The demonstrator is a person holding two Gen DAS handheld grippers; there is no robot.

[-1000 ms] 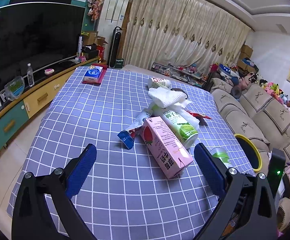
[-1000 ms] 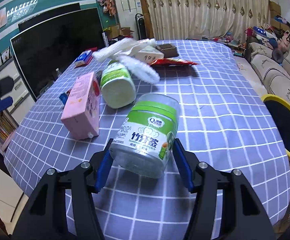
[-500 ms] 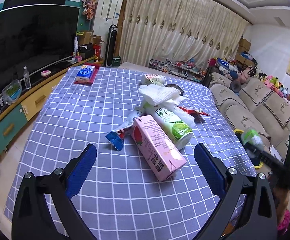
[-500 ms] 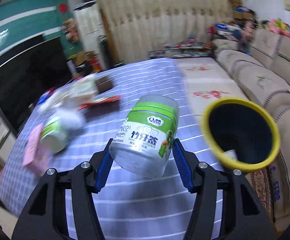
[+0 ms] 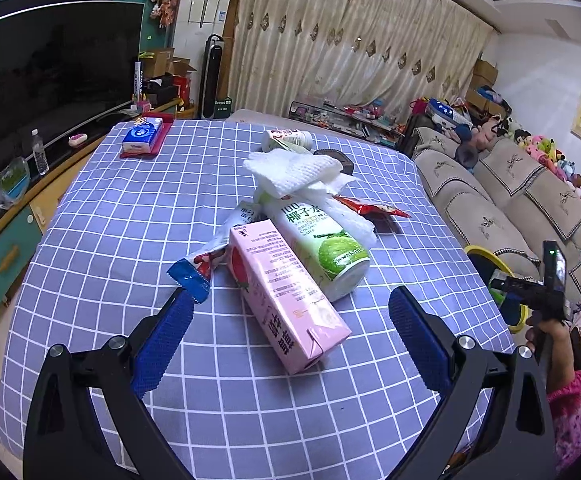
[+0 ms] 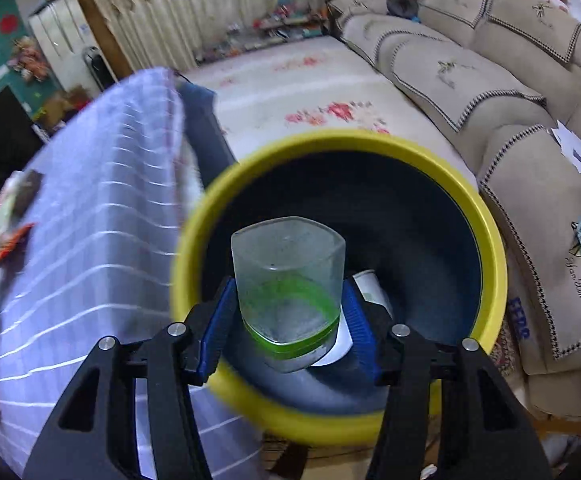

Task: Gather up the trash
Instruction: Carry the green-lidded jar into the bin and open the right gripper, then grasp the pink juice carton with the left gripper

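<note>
My right gripper (image 6: 288, 293) holds a clear plastic jar with a green lid (image 6: 286, 276) over the mouth of the yellow-rimmed bin (image 6: 486, 216). Its blue pads press the jar's sides and its jaws are closing. A white cup (image 6: 370, 288) lies inside the bin. My left gripper (image 5: 290, 300) hangs open just above the checked table (image 5: 110, 240), with the near end of a pink carton (image 5: 282, 288) between its fingers but untouched. Beside the carton lie a coconut water bottle (image 5: 318, 240), a white paper towel (image 5: 294, 172), a blue wrapper (image 5: 194, 276) and a red wrapper (image 5: 370, 210).
A small bottle (image 5: 286, 138) and a tissue pack (image 5: 143, 136) sit at the table's far end. The bin (image 5: 486, 254) stands on the floor off the table's right edge, next to a beige sofa (image 6: 490, 100). A TV cabinet runs along the left.
My right gripper swung with the jar from above the table to over the yellow bin and rolled. My left gripper edged forward and down toward the pink carton.
</note>
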